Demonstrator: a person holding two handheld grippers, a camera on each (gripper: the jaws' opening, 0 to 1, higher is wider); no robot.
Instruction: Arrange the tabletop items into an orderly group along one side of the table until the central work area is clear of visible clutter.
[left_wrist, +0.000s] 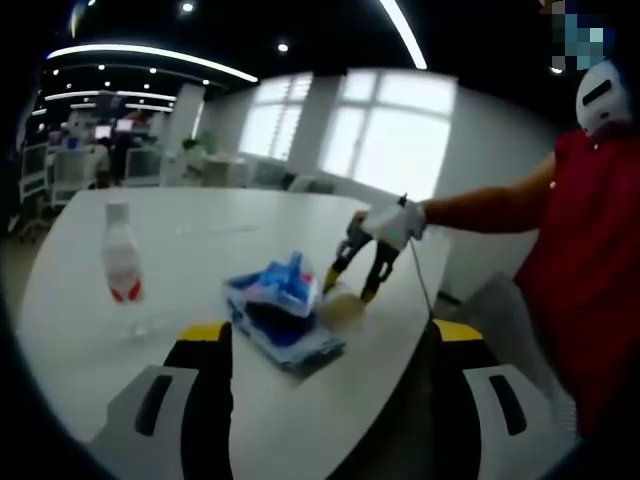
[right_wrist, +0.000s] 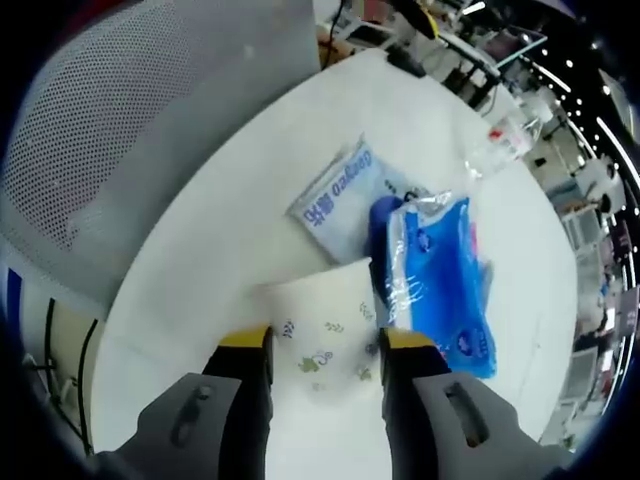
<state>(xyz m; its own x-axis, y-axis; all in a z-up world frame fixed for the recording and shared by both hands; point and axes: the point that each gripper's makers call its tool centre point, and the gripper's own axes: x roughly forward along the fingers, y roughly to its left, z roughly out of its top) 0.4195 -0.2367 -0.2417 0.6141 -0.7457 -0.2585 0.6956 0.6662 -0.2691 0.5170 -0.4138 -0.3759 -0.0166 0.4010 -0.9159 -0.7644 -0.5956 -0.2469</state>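
On the white table (left_wrist: 130, 370) lies a pile of blue packs (left_wrist: 285, 305), and a clear water bottle (left_wrist: 120, 262) stands to their left. My left gripper (left_wrist: 330, 335) is open wide, hanging short of the pile. My right gripper (left_wrist: 350, 290), held by a gloved hand, reaches down at the pile's right side. In the right gripper view, my right gripper (right_wrist: 325, 342) is open, its jaws standing either side of a small white patterned tissue pack (right_wrist: 320, 325). Beyond that pack lie a blue pack in clear wrap (right_wrist: 440, 285), a pale blue printed pack (right_wrist: 340, 195) and the water bottle (right_wrist: 503, 140).
A person in a red top (left_wrist: 590, 260) stands at the table's right edge. A grey mesh chair back (right_wrist: 120, 130) sits close to the table edge (right_wrist: 160, 250) in the right gripper view. Office desks and monitors (left_wrist: 100, 150) stand far behind.
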